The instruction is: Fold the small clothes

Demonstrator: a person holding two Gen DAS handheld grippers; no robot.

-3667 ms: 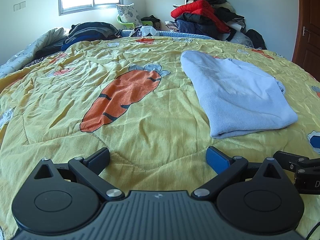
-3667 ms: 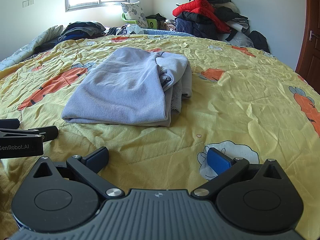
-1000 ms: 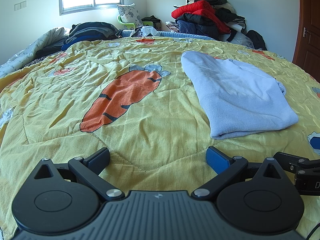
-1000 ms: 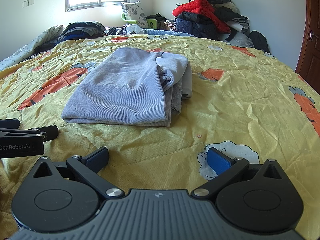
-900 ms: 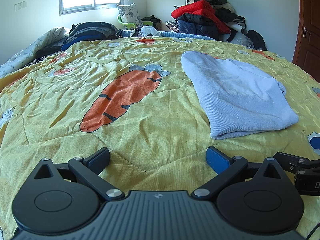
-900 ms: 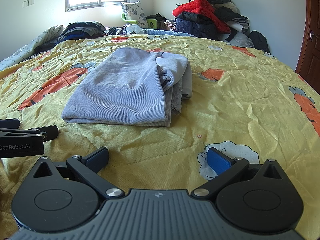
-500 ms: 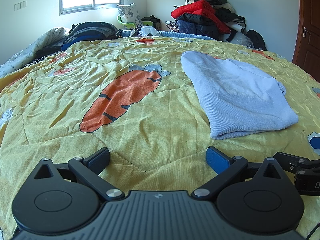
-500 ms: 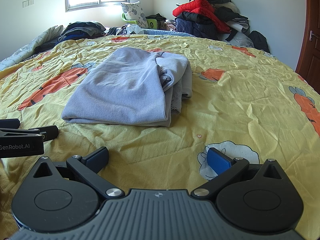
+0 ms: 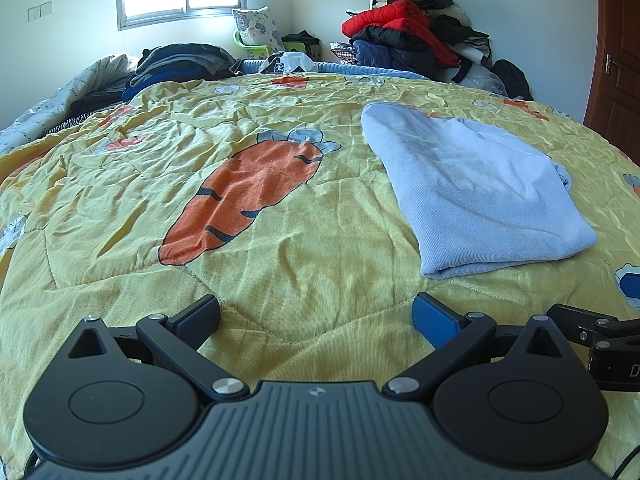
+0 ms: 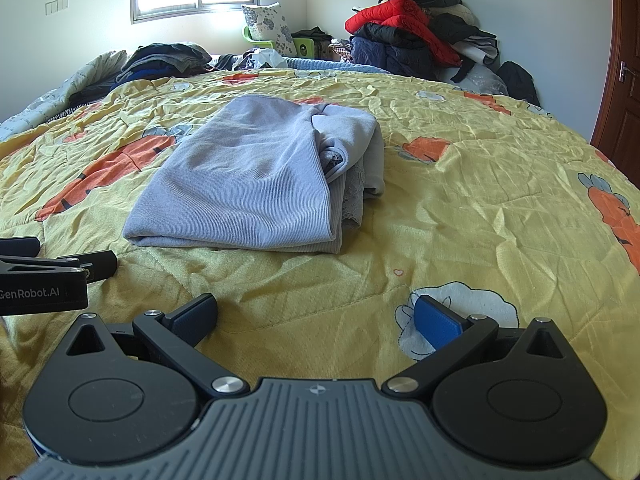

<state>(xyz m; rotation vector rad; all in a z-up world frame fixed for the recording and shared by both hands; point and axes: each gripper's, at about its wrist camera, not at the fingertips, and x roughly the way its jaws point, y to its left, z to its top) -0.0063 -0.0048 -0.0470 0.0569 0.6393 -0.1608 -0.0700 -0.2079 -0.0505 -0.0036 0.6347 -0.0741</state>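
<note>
A light blue knit garment (image 9: 476, 188) lies folded in a flat stack on the yellow carrot-print quilt (image 9: 260, 264). In the right wrist view the garment (image 10: 256, 176) lies ahead and slightly left, with folded layers showing at its right edge. My left gripper (image 9: 316, 316) is open and empty, resting low on the quilt, to the near left of the garment. My right gripper (image 10: 316, 316) is open and empty, low on the quilt in front of the garment. Each gripper shows at the edge of the other's view.
A pile of red, black and navy clothes (image 9: 408, 36) is stacked against the far wall. Dark folded clothes (image 9: 176, 64) and a floral pillow (image 9: 256, 28) lie at the bed's far edge under the window. A brown door (image 9: 616, 52) stands at right.
</note>
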